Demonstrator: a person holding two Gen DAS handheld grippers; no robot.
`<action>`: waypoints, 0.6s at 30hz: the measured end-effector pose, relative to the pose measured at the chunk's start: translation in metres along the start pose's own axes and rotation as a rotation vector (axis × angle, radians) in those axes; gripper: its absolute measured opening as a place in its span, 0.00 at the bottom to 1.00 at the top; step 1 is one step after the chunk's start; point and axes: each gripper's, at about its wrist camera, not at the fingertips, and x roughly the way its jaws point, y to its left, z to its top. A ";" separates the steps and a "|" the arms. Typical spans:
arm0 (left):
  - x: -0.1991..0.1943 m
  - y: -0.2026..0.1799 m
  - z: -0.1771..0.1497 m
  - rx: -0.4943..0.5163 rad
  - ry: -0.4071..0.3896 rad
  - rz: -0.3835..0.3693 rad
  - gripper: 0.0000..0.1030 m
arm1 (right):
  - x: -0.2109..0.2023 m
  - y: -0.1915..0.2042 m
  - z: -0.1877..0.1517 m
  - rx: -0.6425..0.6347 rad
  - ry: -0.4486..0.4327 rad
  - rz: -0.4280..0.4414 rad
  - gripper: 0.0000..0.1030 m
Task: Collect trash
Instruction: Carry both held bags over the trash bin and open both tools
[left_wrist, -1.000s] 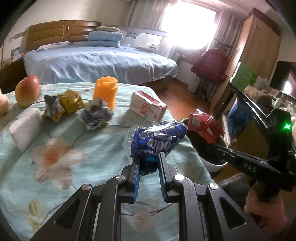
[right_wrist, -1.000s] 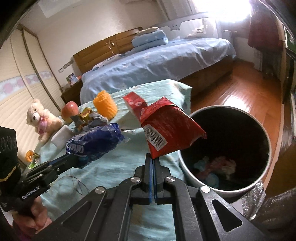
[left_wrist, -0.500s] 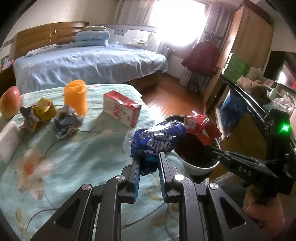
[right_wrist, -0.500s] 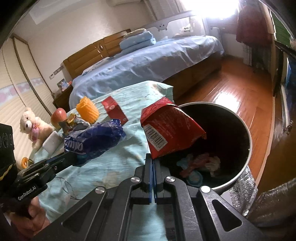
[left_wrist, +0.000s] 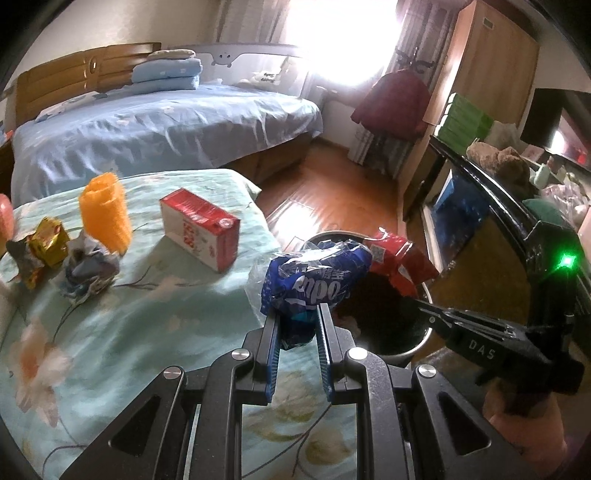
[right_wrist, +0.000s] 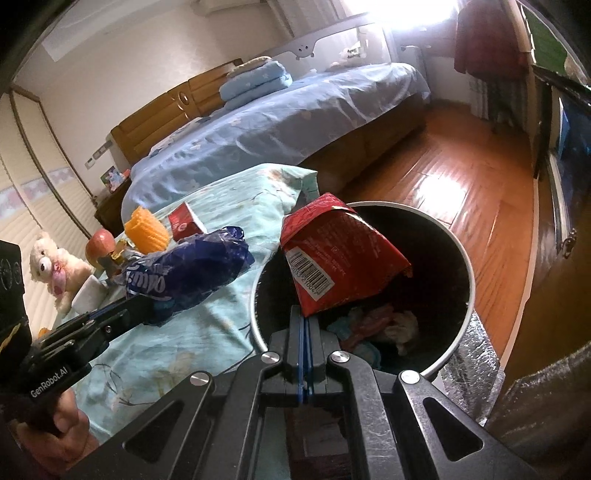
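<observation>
You are at the drop-off step. The red wrapper is pinched by its lower edge in your right gripper, whose jaws are clenched tight on it, and it hangs directly over the open mouth of the bin, just ahead of the fingertips. The blue wrapper is squeezed between the pads of your left gripper; it sits just short of the bin's near rim, partly over the table edge, with the red wrapper just beyond it to the right.

My judgement: the next move is to let the right jaws part so the red wrapper falls in, then carry the left gripper a little further forward and right before releasing, or the blue one may land on the rim or the cloth.

Left of your left gripper, on the pale green flowered tablecloth, lie more pieces: a red and white carton, an orange cup, a crumpled grey wad and a gold foil wrapper. Beyond the table stand a blue-covered bed, a wood floor and a wardrobe.
</observation>
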 end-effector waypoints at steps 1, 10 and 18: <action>0.003 -0.002 0.001 0.003 0.003 -0.002 0.16 | 0.001 -0.002 0.001 0.002 0.001 -0.003 0.00; 0.025 -0.014 0.010 0.001 0.028 -0.003 0.16 | 0.008 -0.019 0.008 0.021 0.018 -0.020 0.00; 0.038 -0.022 0.016 0.005 0.036 -0.004 0.16 | 0.010 -0.029 0.010 0.031 0.023 -0.030 0.00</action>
